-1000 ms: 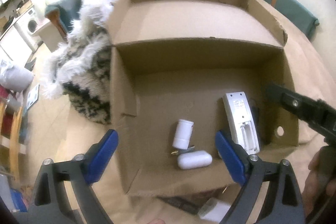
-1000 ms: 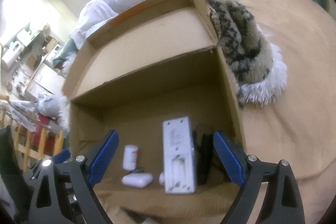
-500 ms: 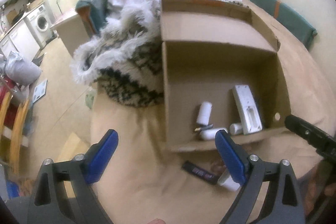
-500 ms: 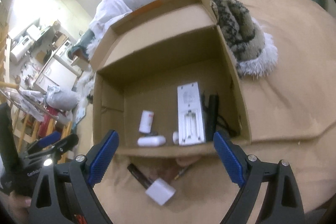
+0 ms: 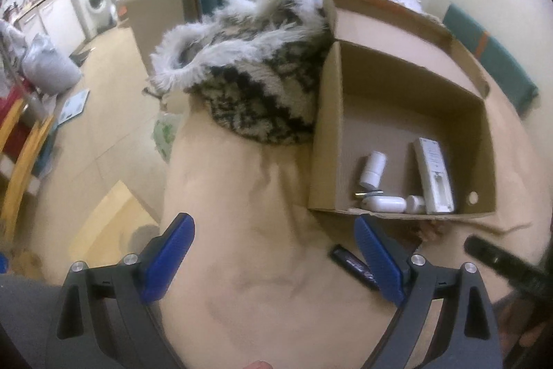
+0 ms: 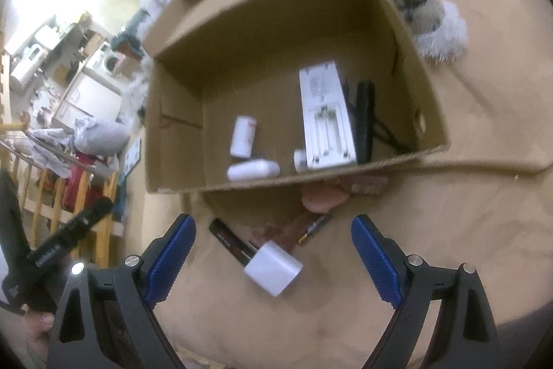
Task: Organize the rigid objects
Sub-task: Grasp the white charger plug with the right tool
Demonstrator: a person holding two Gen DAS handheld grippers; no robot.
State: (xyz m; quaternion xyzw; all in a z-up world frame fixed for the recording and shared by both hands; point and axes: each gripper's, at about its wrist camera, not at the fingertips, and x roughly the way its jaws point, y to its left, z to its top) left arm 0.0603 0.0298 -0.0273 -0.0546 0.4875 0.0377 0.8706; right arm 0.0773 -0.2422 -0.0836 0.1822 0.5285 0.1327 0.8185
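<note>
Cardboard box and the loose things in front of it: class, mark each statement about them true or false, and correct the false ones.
1. The white remote lies inside the cardboard box. True.
2. The right gripper is shut on the white cube charger. False: its jaws are open and the charger lies on the bed between them.
3. A black stick lies outside the box. True.
4. The left gripper holds the white bottle. False: it is open and empty; the bottle is in the box.
</note>
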